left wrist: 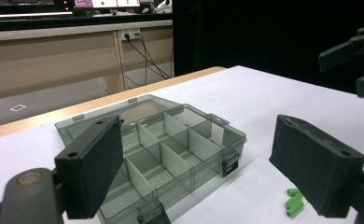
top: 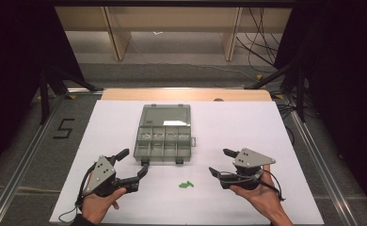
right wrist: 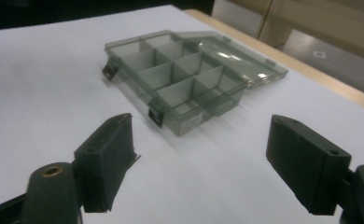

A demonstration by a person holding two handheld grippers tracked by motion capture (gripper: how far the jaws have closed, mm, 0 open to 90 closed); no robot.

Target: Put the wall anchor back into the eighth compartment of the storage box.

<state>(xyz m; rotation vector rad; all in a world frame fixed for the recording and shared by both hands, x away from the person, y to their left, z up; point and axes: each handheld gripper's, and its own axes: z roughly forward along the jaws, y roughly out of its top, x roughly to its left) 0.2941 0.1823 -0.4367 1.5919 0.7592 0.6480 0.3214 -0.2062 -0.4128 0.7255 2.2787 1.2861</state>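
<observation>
Bare white sheet (top: pixel 247 127) either side of the open compartment box (top: pixel 164 141); green pieces (top: pixel 186 184) just before it.

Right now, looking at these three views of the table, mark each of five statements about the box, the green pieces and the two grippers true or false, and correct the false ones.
1. The translucent grey plastic compartment box has its lid open. True.
2. The small green pieces lie inside a compartment of the box. False: they lie on the white table cover, in front of the box.
3. The left gripper is shut on a green piece. False: its jaws stand open with nothing between them.
4. The right gripper has open jaws holding nothing. True.
5. The box has only two compartments. False: dividers split it into many.
</observation>
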